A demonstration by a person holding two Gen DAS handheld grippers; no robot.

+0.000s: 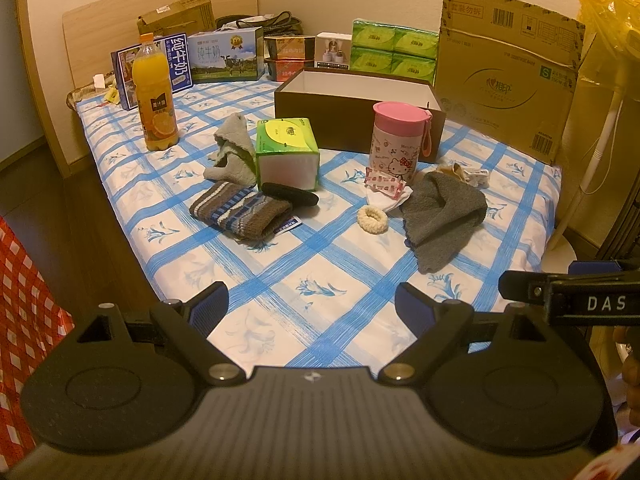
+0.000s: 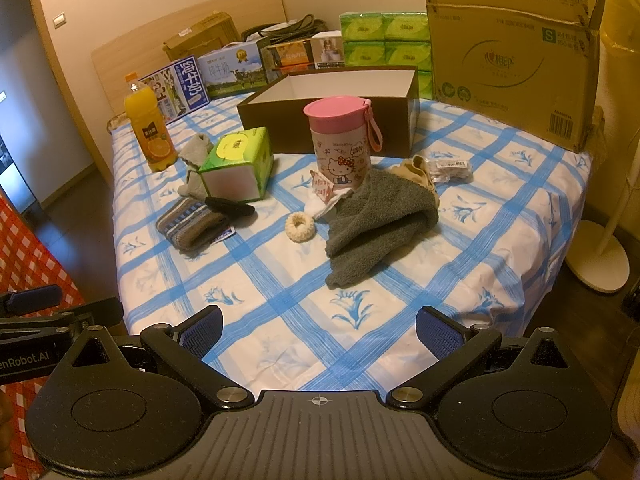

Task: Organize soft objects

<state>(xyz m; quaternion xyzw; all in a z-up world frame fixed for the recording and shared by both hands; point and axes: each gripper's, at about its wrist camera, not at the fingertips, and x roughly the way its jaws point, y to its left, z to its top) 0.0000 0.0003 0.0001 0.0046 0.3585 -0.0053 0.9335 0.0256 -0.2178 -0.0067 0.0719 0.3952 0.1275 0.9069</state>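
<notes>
A dark grey towel (image 1: 442, 216) lies crumpled toward the right edge of the bed, a cream scrunchie (image 1: 373, 219) just beside it. Near the middle, a striped knit piece (image 1: 240, 215) lies folded, a black hair band (image 1: 291, 193) touching its far end. A pale grey cloth (image 1: 233, 152) slumps behind them.

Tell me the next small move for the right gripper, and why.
Probably ease the right gripper forward toward the grey towel. Both grippers are open and empty, hanging short of the bed's soft items; the towel lies nearest on the right, and the open box behind it looks empty, a likely place for it.
</notes>
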